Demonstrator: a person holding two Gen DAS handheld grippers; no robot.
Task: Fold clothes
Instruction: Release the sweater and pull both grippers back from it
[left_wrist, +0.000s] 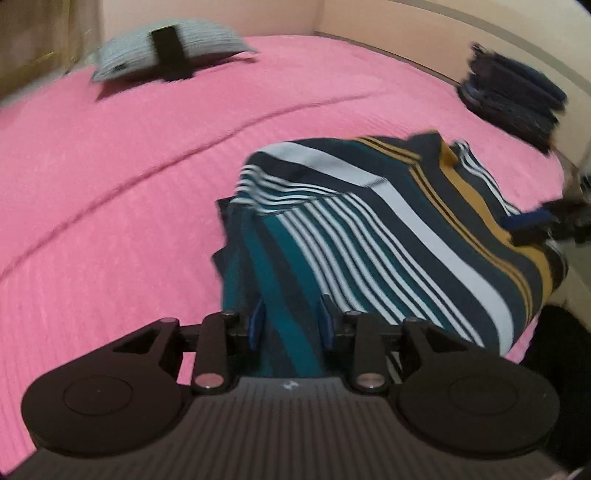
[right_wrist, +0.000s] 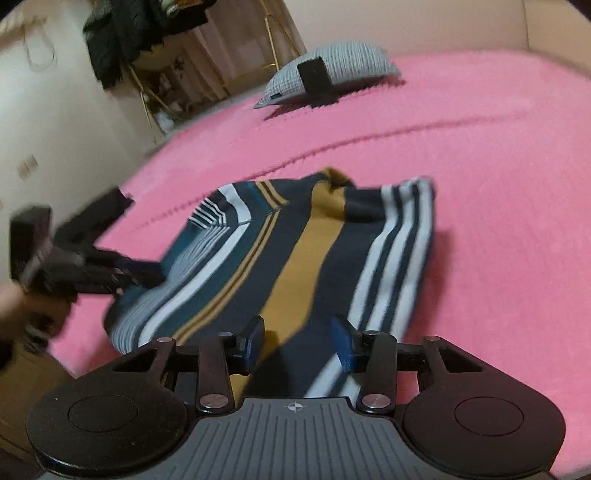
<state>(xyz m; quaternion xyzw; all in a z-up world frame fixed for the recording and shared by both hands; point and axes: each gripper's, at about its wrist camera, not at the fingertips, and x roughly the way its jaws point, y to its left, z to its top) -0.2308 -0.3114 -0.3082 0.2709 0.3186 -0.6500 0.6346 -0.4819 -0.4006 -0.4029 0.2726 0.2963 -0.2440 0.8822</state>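
Your striped garment (left_wrist: 388, 236) lies on the pink bedspread (left_wrist: 110, 206), near the bed's front edge, partly folded with a sleeve turned over its top.

Left gripper (left_wrist: 291, 321): the blue pads stand apart with a teal fold of the garment passing between them. They do not visibly press on it, so treat this gripper as released.

Right gripper (right_wrist: 299, 341): the jaws stand apart over the garment's near hem, with cloth beneath the gap and the pads clear of it (released as well).

Surroundings: a grey checked pillow (right_wrist: 332, 70) rests toward the bed's far edge, with a black rectangular object (right_wrist: 314, 79) propped against it. Neither obstructs the garment.

View differences: only the left wrist view shows a stack of dark folded clothes (left_wrist: 513, 96) at the bed's far right corner. Only the right wrist view shows a gold-framed rack (right_wrist: 155, 81) with dark clothing beyond the bed, and the hand (right_wrist: 22, 310) holding the left gripper (blurred).

No brand or writing is legible; a small mark on the pillow is too blurred to read.
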